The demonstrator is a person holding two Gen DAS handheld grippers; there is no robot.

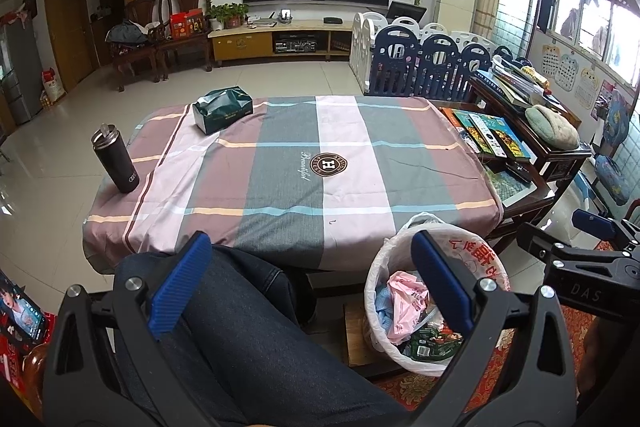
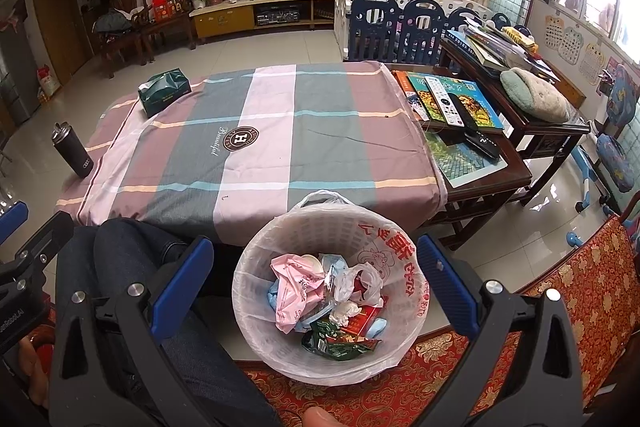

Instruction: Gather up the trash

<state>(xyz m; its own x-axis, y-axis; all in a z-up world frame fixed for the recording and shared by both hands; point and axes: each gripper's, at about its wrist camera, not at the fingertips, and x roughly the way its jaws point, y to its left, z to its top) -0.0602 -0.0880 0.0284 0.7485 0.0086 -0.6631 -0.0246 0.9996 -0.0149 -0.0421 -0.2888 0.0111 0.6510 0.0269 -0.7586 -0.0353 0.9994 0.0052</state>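
Both grippers are spread wide and empty: the left gripper over a denim-clad knee, the right gripper above the white latticed wastebasket. Its thin plastic liner holds crumpled wrappers. The plaid tablecloth is mostly bare; the basket's base is hidden.

Both are held low over the seated person's lap: the left hand-held gripper gapes wide and empty, the right hand-held gripper likewise.
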